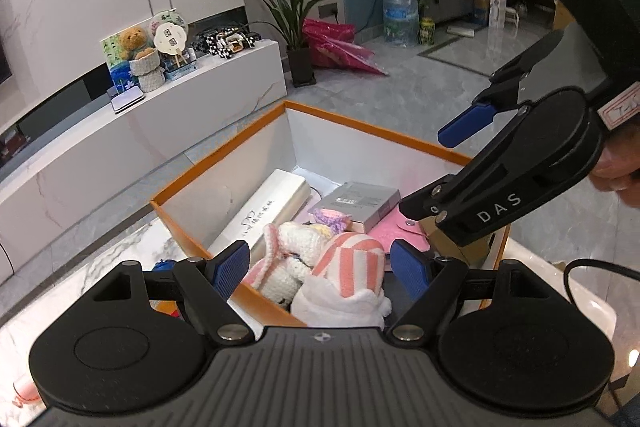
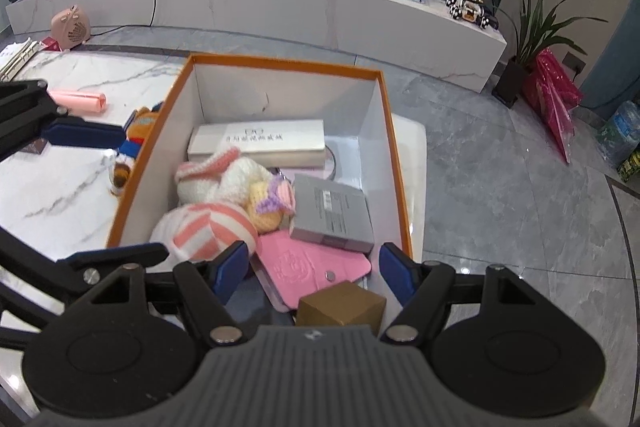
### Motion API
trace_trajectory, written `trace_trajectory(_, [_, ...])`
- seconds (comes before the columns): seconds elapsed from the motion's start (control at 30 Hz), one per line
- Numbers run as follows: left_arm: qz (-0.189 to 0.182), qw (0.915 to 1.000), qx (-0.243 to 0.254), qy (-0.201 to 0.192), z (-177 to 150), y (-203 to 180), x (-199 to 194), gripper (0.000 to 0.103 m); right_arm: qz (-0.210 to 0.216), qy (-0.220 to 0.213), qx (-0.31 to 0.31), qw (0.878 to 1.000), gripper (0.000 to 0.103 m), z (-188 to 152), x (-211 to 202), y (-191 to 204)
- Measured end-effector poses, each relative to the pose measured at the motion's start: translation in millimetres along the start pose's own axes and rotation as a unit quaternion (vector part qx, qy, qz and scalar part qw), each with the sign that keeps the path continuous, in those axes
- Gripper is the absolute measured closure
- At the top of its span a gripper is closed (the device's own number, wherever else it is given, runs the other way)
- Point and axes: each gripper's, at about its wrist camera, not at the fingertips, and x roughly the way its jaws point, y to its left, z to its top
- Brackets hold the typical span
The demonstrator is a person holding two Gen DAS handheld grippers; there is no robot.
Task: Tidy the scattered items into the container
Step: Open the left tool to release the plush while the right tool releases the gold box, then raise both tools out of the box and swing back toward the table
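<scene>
Only the right wrist view shows the worktop (image 2: 72,163) beside the orange-rimmed box (image 2: 280,61), where a pink roll (image 2: 78,101) and an orange-and-blue plush toy (image 2: 134,139) lie outside it. The left wrist view alone shows the right gripper (image 1: 432,171) from the side, spread wide and empty above the box (image 1: 224,143). The left gripper (image 1: 320,269) is likewise spread, holding nothing, over the striped pink-and-white sock (image 1: 352,263). Inside lie a crocheted doll (image 2: 236,183), white carton (image 2: 258,143), grey box (image 2: 332,213), pink pouch (image 2: 308,267) and brown cube (image 2: 340,309).
</scene>
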Motion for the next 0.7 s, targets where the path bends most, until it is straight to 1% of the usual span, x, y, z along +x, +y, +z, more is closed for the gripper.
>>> trace_trajectory(0.17, [0.004, 0.9997, -0.018, -0.015, 0, 23, -16, 0.011, -0.009, -0.019, -0.007, 1.000, 0.028, 15, -6, 16])
trace_trajectory(0.33, [0.019, 0.9990, -0.019, -0.036, 3, 44, -36, 0.011, -0.012, -0.038, -0.011, 0.999, 0.028, 33, -10, 36])
trace_trajectory(0.43, [0.020, 0.9978, -0.028, -0.057, 5, 60, -53, 0.011, -0.012, -0.051, -0.017, 0.998, 0.028, 44, -15, 51])
trace_trajectory(0.57, [0.024, 0.9950, -0.036, -0.090, 7, 81, -80, 0.011, -0.018, -0.082, -0.011, 0.996, 0.028, 59, -25, 70])
trace_trajectory(0.63, [0.031, 0.9930, -0.035, -0.108, 9, 90, -93, 0.011, -0.022, -0.098, -0.008, 0.995, 0.028, 67, -31, 78])
trace_trajectory(0.7, [0.040, 0.9905, -0.022, -0.129, 12, 96, -109, 0.011, -0.024, -0.115, -0.003, 0.993, 0.028, 74, -38, 86])
